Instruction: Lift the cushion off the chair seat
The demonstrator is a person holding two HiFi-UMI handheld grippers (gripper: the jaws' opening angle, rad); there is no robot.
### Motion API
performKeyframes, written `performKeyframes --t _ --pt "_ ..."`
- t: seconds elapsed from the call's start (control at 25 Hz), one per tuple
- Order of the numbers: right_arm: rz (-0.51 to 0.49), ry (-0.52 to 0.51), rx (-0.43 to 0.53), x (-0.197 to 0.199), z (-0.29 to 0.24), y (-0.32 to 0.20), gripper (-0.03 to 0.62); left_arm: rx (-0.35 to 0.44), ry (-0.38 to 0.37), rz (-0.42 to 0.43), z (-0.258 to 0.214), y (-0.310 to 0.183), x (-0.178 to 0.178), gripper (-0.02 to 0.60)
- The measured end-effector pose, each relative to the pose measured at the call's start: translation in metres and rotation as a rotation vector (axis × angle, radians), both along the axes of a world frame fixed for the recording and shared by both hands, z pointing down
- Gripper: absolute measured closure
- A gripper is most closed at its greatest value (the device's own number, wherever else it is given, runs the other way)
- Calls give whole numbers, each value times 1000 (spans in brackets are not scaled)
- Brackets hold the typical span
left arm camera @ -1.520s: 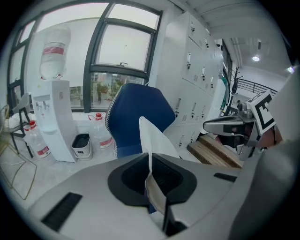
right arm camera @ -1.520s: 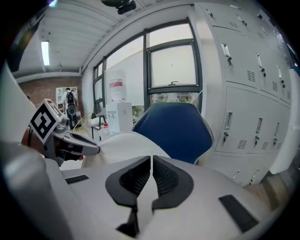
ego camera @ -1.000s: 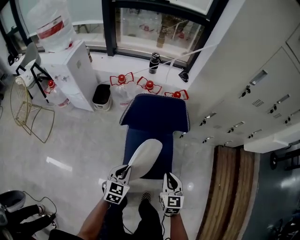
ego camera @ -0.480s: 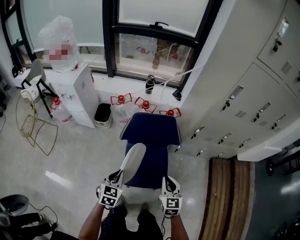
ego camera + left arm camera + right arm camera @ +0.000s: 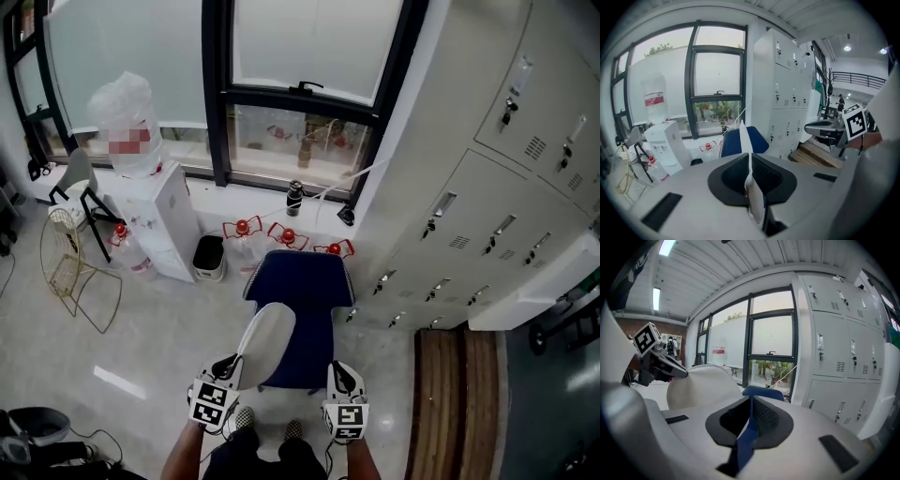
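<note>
The cushion (image 5: 265, 342) shows a white face and stands tilted on edge over the blue chair (image 5: 300, 277). My left gripper (image 5: 230, 363) is shut on its near left corner, and the thin white edge (image 5: 749, 187) runs between the jaws. My right gripper (image 5: 339, 372) is at the near right and is shut on a blue edge (image 5: 746, 441) that appears to be the cushion's other side. In the right gripper view the white face (image 5: 701, 385) rises at the left, with the chair's back (image 5: 761, 391) beyond it.
A water dispenser (image 5: 141, 202) with a wrapped bottle stands at the left beside a small black bin (image 5: 208, 253). Red-capped jugs (image 5: 286, 234) line the window wall. Grey lockers (image 5: 469, 187) fill the right. A wire chair (image 5: 70, 262) is far left, my feet (image 5: 267, 431) below.
Both grippers have risen with the cushion in them. The chair and floor look smaller and farther below than before.
</note>
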State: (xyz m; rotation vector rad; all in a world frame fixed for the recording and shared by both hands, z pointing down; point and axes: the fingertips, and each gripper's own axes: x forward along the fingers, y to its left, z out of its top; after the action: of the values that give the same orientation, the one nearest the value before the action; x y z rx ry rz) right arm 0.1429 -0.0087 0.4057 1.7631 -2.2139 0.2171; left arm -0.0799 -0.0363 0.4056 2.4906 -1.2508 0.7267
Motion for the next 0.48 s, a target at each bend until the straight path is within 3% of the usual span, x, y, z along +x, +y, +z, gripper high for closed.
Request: performKeyframes --t 0.48 --pt "-26 -3 101 -24 -66 21 559 112 16 1 -74 30 -33 551"
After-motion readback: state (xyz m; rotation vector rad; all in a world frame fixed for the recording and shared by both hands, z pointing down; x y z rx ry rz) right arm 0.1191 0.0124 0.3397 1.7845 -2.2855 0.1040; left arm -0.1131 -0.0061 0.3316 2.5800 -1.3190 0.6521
